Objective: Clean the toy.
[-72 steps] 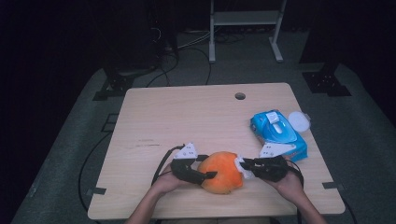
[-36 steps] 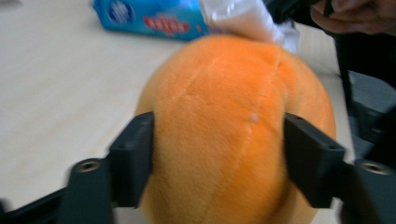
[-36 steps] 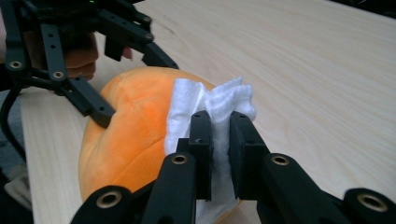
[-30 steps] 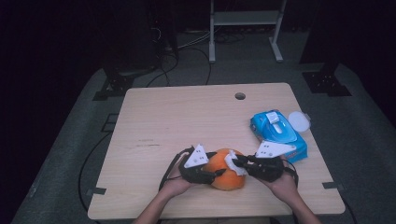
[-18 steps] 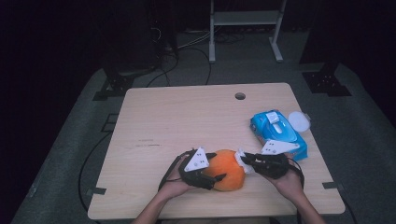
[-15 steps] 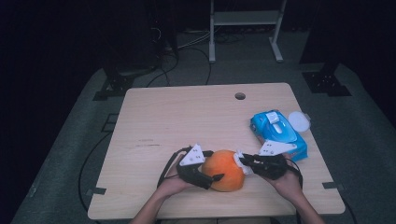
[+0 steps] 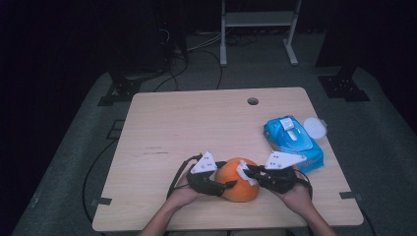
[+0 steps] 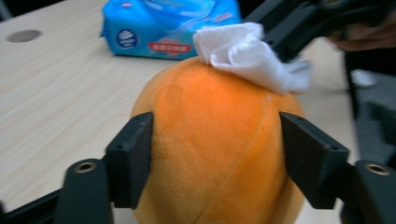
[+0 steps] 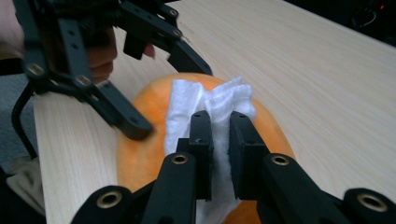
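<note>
Orange plush fruit sits between left gripper jaws, just closing.

Two matte black hand-held grippers: left hand-held gripper, right hand-held gripper. Blocky black jaws on slotted linkage arms, brass-ringed rivets at the pivots. Pale grey three-cornered plate with small dark dots atop each. Black cable looping from the left one. Bare forearms, no sleeves visible.

I cannot see the bottom of the orange plush fruit; the frame cuts it. The wipe pack is cropped, and its label is too blurred to read.
</note>
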A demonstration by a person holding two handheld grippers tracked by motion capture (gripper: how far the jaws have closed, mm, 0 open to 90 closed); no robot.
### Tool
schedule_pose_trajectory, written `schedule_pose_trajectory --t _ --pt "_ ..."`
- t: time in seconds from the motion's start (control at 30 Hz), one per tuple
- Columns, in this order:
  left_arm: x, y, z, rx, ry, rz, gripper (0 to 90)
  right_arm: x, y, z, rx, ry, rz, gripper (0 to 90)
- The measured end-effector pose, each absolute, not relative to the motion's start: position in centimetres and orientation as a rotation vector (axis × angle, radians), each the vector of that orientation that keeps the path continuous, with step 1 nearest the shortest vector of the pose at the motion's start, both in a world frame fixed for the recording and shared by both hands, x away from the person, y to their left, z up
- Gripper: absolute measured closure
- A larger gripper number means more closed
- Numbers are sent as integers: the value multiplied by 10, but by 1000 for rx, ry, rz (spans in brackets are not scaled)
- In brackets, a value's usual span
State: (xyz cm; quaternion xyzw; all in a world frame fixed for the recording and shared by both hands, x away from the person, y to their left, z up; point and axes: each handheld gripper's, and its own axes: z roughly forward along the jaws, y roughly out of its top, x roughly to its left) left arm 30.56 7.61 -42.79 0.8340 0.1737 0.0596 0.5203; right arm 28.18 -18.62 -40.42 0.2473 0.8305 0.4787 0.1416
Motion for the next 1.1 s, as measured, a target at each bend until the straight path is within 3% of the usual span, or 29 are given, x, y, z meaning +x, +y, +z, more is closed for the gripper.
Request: schedule_pose_trajectory --t 0.17,0.2,0.27,0.37,0.47,0.57,0.7,0.8,0.87,0.93,1.1 --pt "321 82 -438 2007 499 52 94 287 -195 -409 775 2393 1391 798" --pt "322 83 -442 1998 515 15 102 287 -193 -409 776 2395 1392 798" --pt "319 81 -442 1999 500 64 218 286 -187 -407 763 2393 1391 797" --pt "313 80 -433 1976 465 162 314 281 -180 -401 723 2375 1419 797" --pt "306 78 -422 1944 422 283 342 278 -178 -393 692 2342 1430 796" --pt "304 76 -422 1960 402 288 344 285 -187 -394 743 2327 1441 792" --pt "307 79 -425 1970 413 223 238 295 -200 -412 843 2360 1407 793" --pt "317 85 -427 1968 504 179 128 297 -204 -414 872 2358 1394 795" --pt "323 88 -434 1961 562 97 104 297 -205 -415 872 2360 1398 795" --pt "325 86 -438 1965 571 54 160 298 -203 -415 865 2360 1391 796" --pt "311 79 -431 1974 464 204 336 288 -193 -400 800 2317 1375 796"
